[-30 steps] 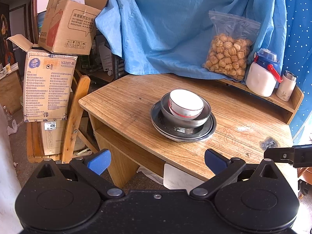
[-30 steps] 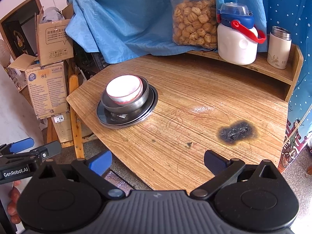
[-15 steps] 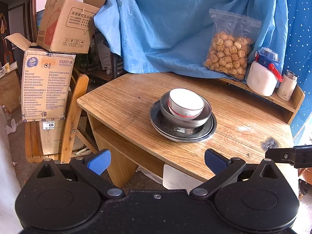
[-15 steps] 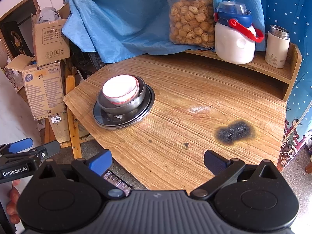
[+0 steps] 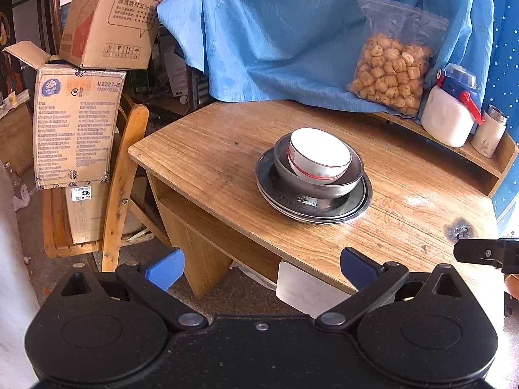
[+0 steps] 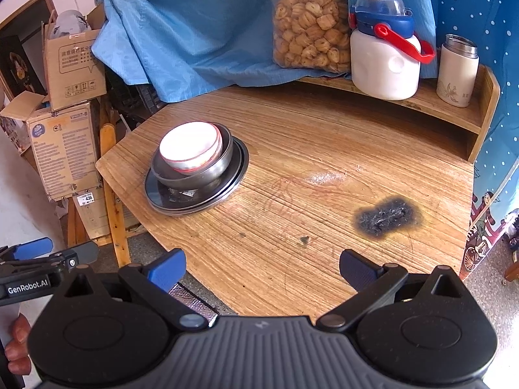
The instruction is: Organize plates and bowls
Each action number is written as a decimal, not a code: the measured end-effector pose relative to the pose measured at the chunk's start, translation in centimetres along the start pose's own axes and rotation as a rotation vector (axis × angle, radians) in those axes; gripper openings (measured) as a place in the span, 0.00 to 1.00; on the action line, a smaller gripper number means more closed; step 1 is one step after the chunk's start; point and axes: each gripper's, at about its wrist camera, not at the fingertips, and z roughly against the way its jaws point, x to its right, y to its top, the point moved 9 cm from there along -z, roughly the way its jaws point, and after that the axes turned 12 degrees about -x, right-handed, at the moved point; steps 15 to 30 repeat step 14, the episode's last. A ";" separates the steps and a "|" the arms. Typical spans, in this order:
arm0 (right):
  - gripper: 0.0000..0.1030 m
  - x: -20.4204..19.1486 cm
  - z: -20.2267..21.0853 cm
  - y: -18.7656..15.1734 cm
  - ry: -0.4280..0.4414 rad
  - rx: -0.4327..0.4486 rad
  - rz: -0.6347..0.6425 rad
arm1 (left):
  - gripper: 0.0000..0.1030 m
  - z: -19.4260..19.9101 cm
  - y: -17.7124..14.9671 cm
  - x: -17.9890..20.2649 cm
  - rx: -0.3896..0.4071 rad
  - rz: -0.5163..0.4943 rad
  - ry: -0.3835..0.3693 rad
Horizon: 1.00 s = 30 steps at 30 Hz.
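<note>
Left wrist view is looking down along the left gripper (image 5: 259, 264), whose blue-tipped fingers (image 5: 165, 267) are standing wide apart with nothing between them. It is hovering off the near edge of the wooden table (image 5: 211, 159), short of the tabletop. The stack of dishes is sitting well ahead of it, slightly to the right of the gap between the fingers: metal plates (image 5: 269, 191) at the bottom, a metal bowl (image 5: 324, 184) resting on them, and a white bowl (image 5: 319, 157) with a red band nesting inside that, tilted a little. Nothing is touching the stack. At the right edge of this view a black part of the right gripper (image 5: 486, 253) is showing.

From the right wrist camera, the right gripper (image 6: 259, 265) is also spread wide and holding nothing, hanging over the near part of the table (image 6: 324, 162). The plates (image 6: 162, 194), metal bowl (image 6: 207, 173) and white bowl (image 6: 189, 147) are lying ahead and well to the left of it, near the table's left corner. A dark burn mark (image 6: 386, 215) is lying ahead on the right, nearer than the stack. The left gripper (image 6: 32, 253) is showing at the lower left, beside the table.

On the raised shelf (image 6: 421, 103) at the back, a bag of snacks (image 6: 308, 29), a white jug (image 6: 384, 55) with a blue lid and a small flask (image 6: 457, 71) are standing side by side in front of a blue cloth (image 6: 194, 22). Cardboard boxes (image 5: 78, 123) are stacked to the left of the table.
</note>
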 end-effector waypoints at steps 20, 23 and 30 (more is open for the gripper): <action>1.00 0.4 -1.0 0.8 -0.034 -0.009 -0.044 | 0.99 -2.1 1.5 0.0 -0.028 -0.038 -0.049; 1.00 0.4 -1.0 0.8 -0.034 -0.009 -0.044 | 0.99 -2.1 1.5 0.0 -0.028 -0.038 -0.049; 1.00 0.4 -1.0 0.8 -0.034 -0.009 -0.044 | 0.99 -2.1 1.5 0.0 -0.028 -0.038 -0.049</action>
